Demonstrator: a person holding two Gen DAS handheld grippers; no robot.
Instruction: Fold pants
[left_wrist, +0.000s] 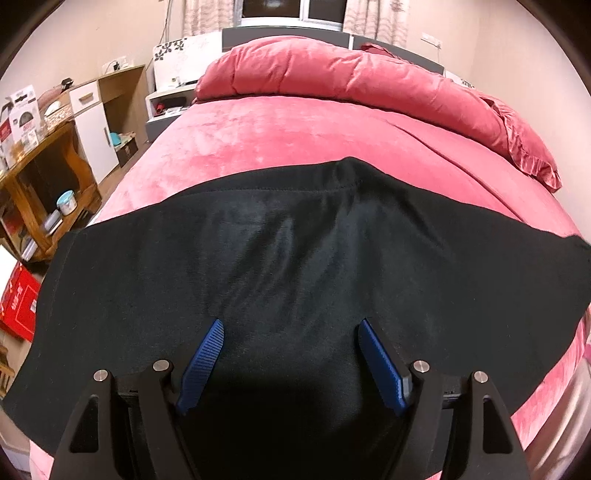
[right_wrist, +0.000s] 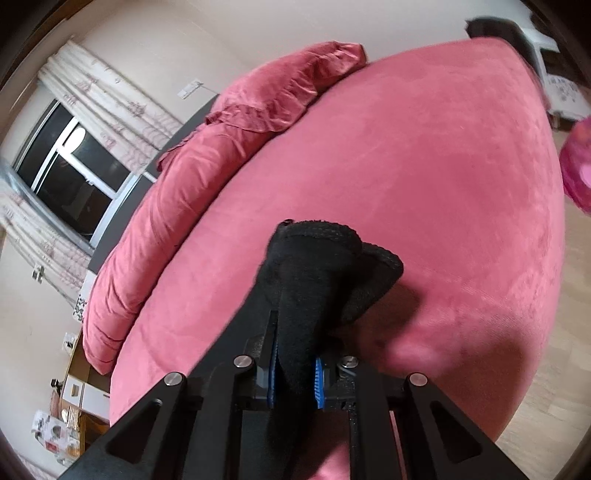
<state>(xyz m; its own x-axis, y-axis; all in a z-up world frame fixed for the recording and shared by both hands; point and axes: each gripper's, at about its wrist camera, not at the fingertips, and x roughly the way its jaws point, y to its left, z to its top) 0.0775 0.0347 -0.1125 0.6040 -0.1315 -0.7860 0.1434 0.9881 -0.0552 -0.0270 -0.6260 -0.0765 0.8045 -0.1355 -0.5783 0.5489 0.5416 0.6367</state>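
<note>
Right wrist view: right tongs (right_wrist: 295, 376) pinch bunched black knit pants (right_wrist: 314, 273); left tongs (left_wrist: 291, 363) spread over smooth cloth.

From my left fingers' camera, a red cardboard box (left_wrist: 18, 306) on the floor beside the bed carries pale lettering on its side, but the characters are too blurred and warped for me to read. On the wooden surface (left_wrist: 44, 147) at the far left stand white printed cartons (left_wrist: 23, 114) with red and black patches that look like labels; no word or number on them comes clear. From my right fingers' camera, similar printed packages (right_wrist: 55, 435) sit low at the left edge, again too small and soft to read. Nothing else I see bears writing.
</note>
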